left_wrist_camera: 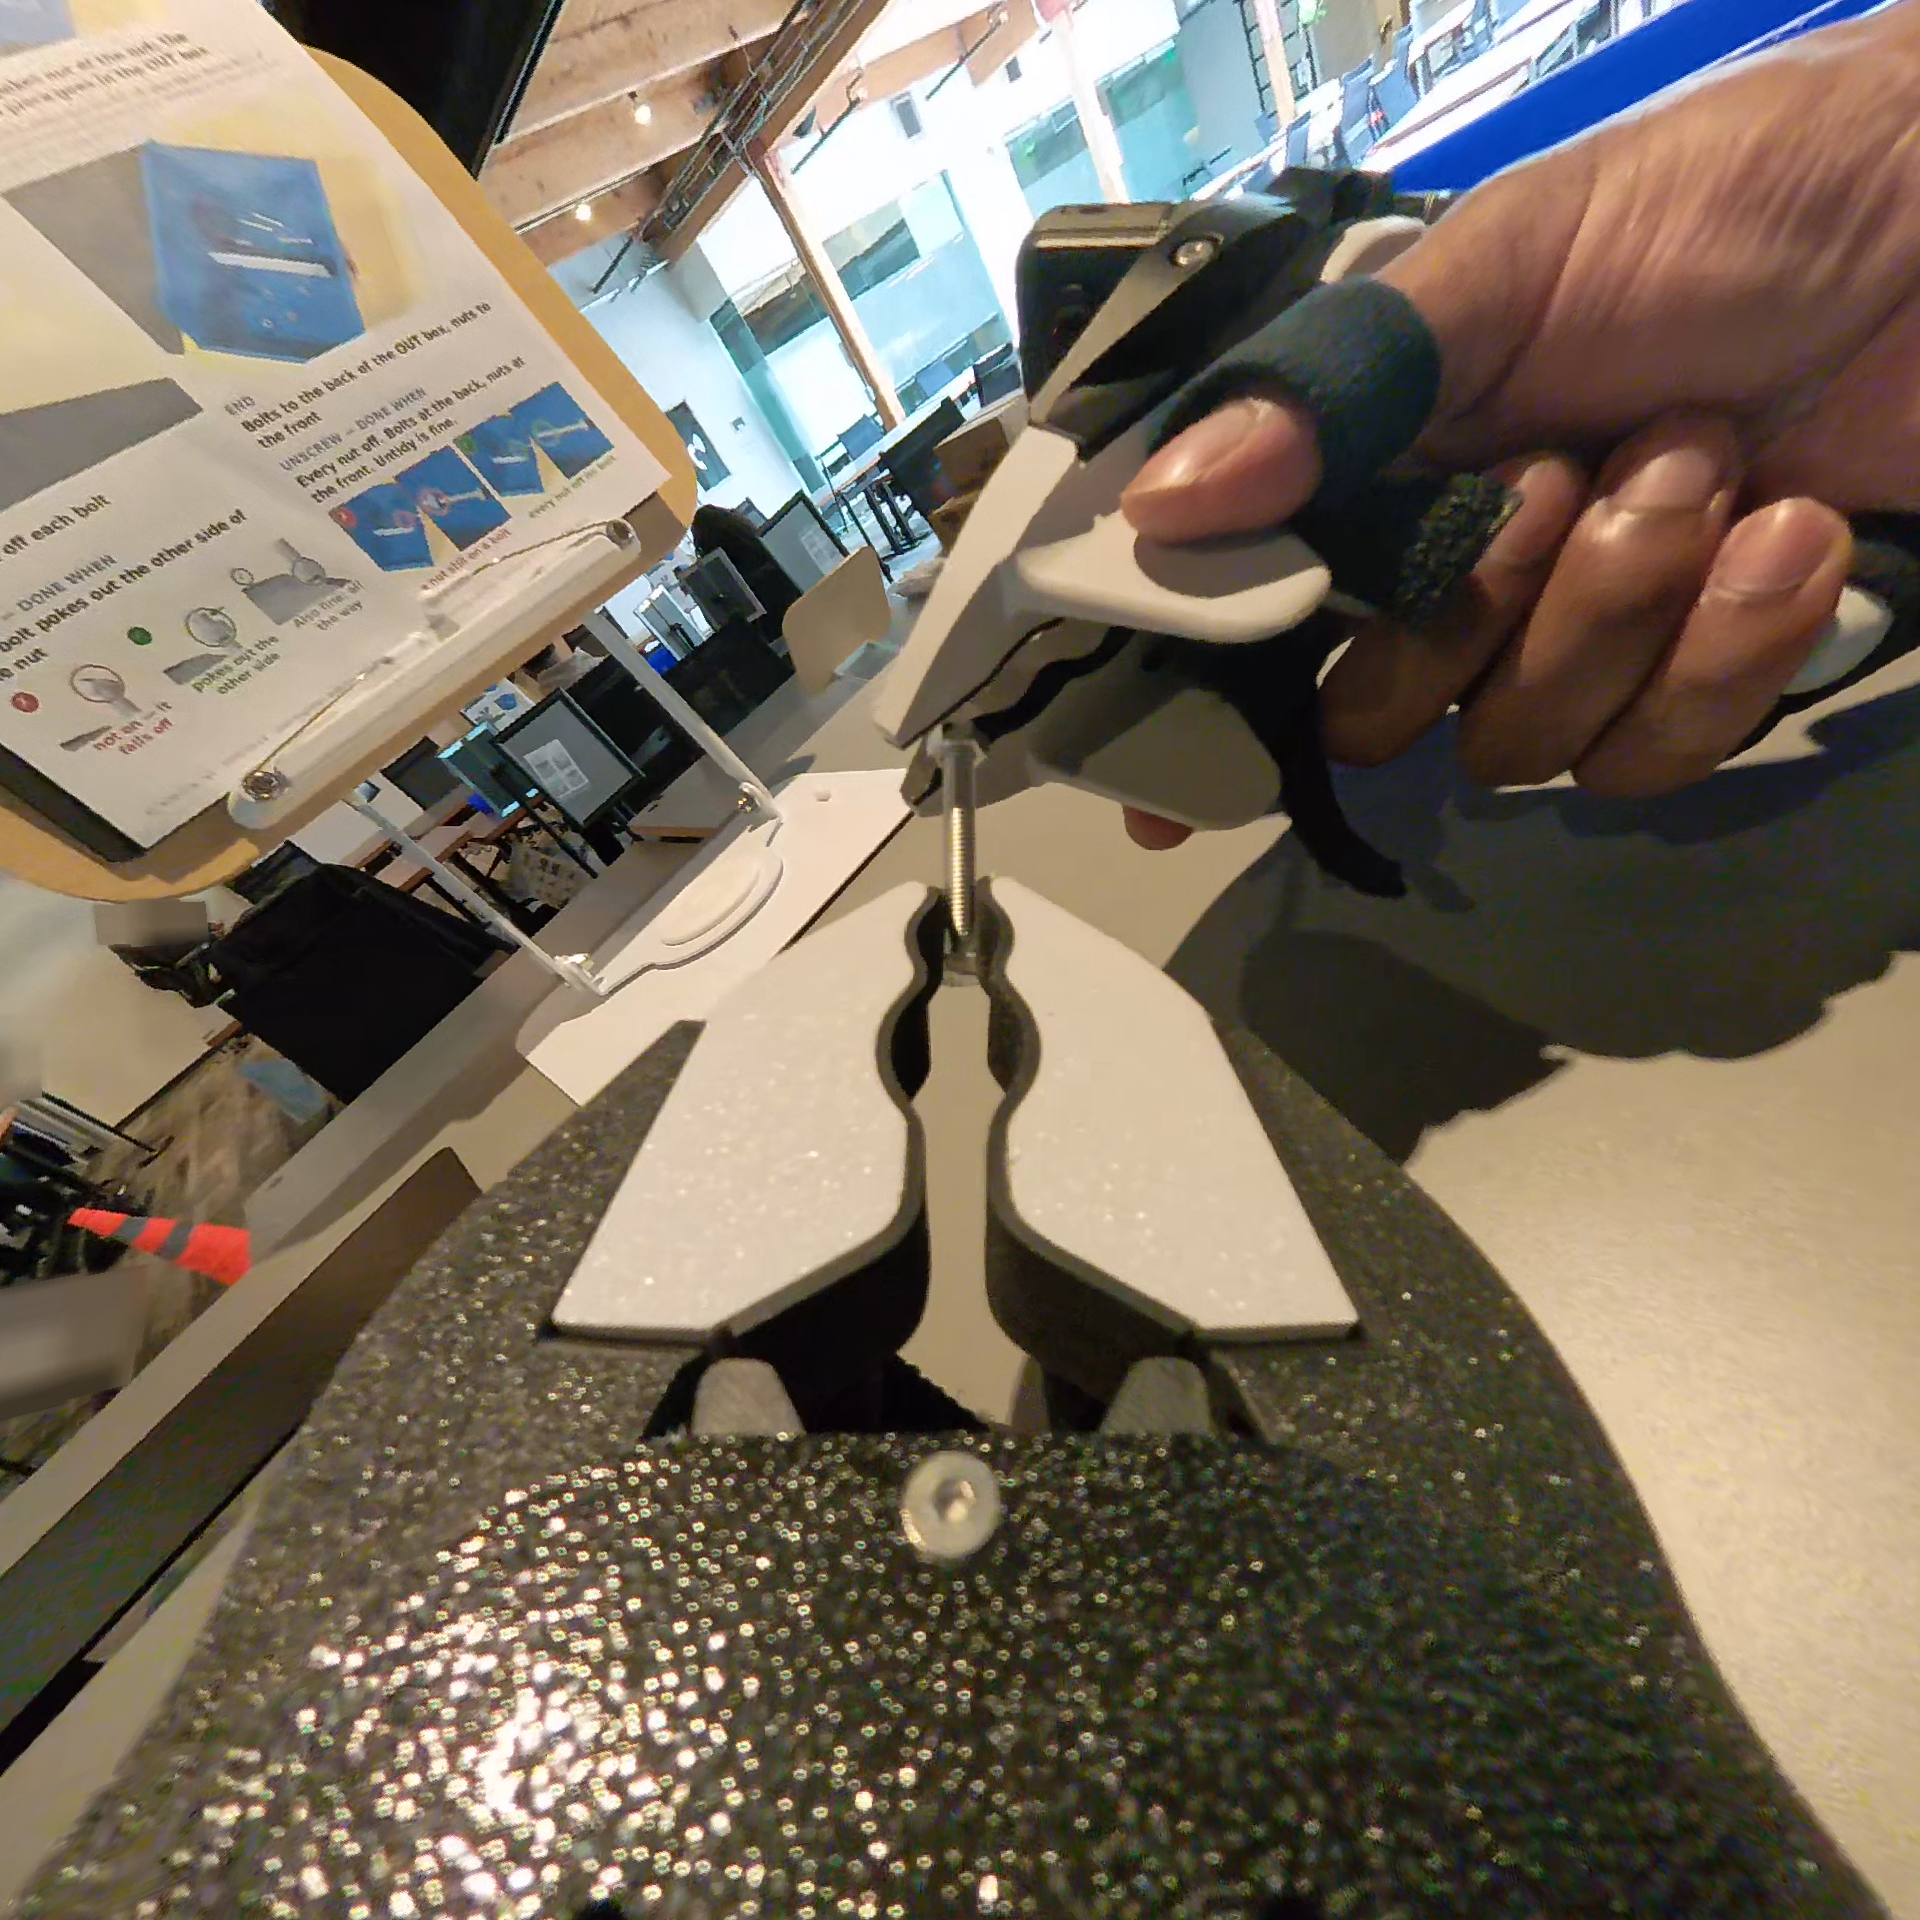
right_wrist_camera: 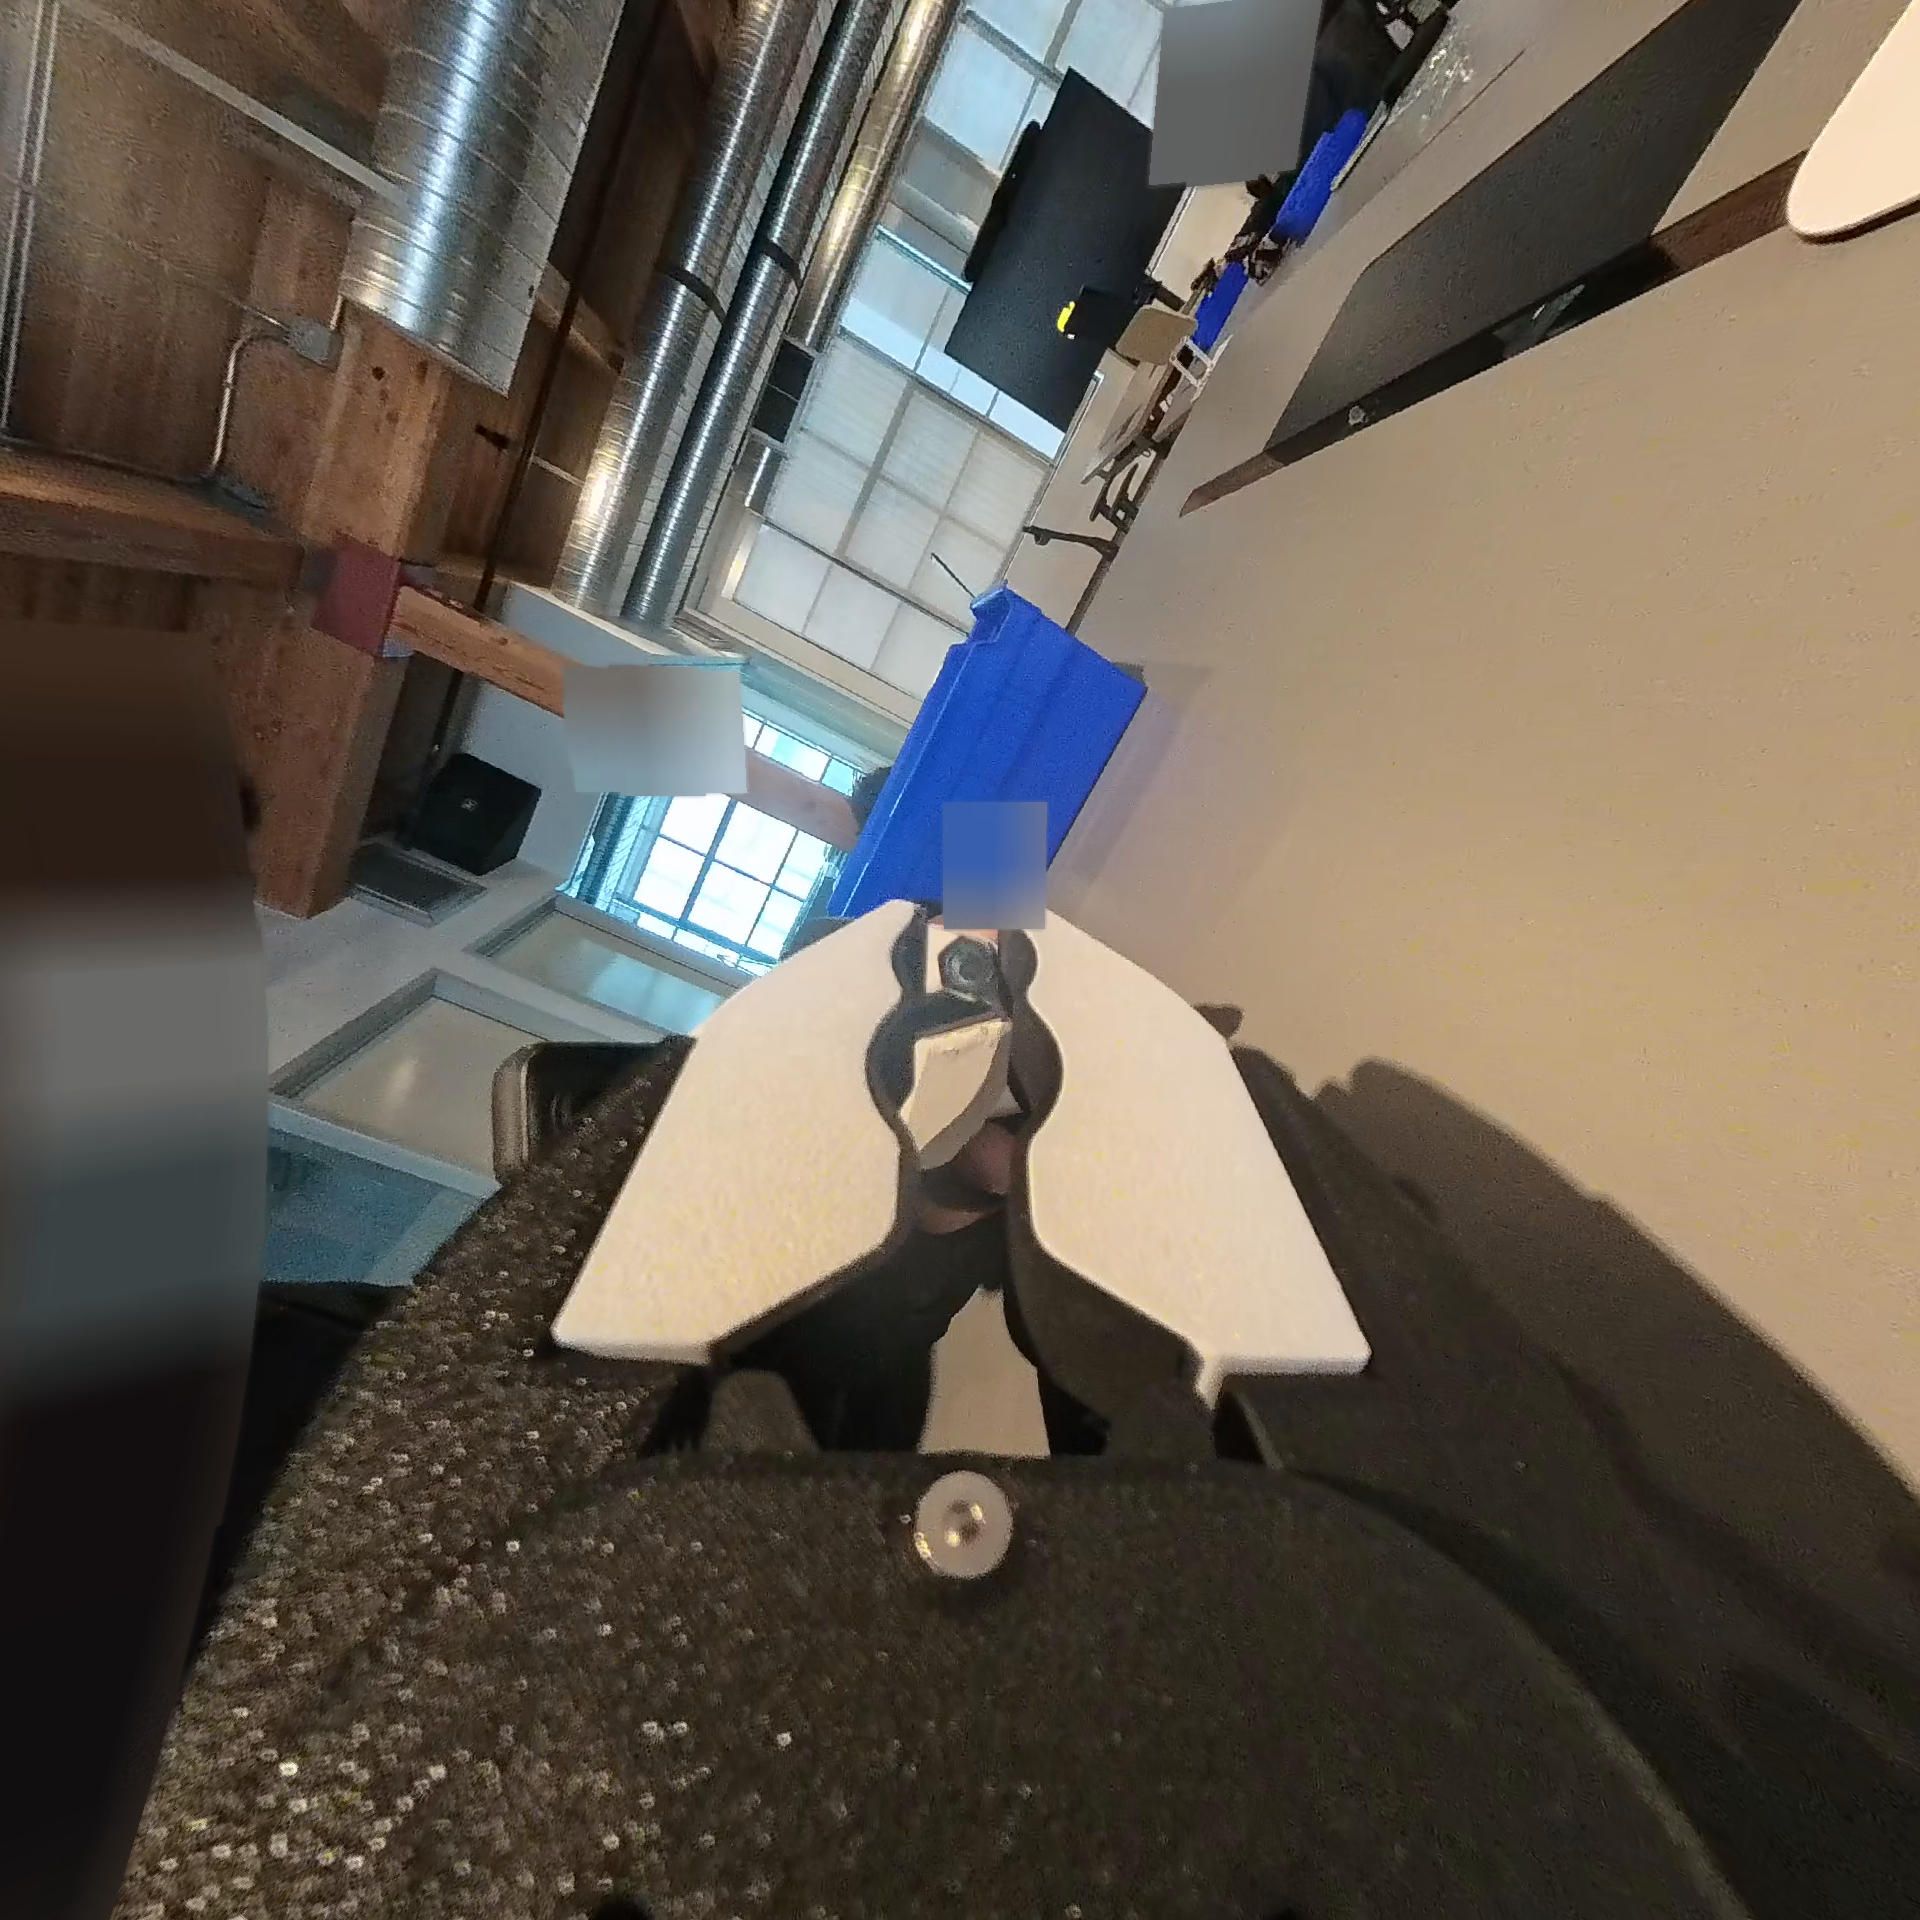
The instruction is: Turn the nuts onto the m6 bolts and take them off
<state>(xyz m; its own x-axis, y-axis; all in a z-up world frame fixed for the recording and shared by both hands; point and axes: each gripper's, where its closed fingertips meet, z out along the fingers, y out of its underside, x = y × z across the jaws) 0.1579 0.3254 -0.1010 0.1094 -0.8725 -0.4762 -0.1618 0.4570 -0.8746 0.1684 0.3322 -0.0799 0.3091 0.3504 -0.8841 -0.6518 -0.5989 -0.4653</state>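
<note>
My left gripper [left_wrist_camera: 961, 920] is shut on the lower end of a silver M6 bolt [left_wrist_camera: 956, 842], which stands nearly upright out of its tips, above the grey table [left_wrist_camera: 1662, 1351]. My right gripper [left_wrist_camera: 932, 762], held by a hand [left_wrist_camera: 1610, 468], comes down from the upper right with its tips closed at the bolt's top end. In the right wrist view my right gripper [right_wrist_camera: 966, 935] is shut on a dark hex nut [right_wrist_camera: 964, 968] seen end-on. A grey finger of the left gripper [right_wrist_camera: 956, 1081] shows just behind the nut.
An instruction sheet on a wooden board [left_wrist_camera: 260, 416] stands at the left on a white stand with a flat base [left_wrist_camera: 717, 904]. A blue bin [right_wrist_camera: 997, 748] sits on the table [right_wrist_camera: 1558, 727] beyond the right gripper. Other desks and chairs lie far behind. The grippers are tip to tip, or close to it.
</note>
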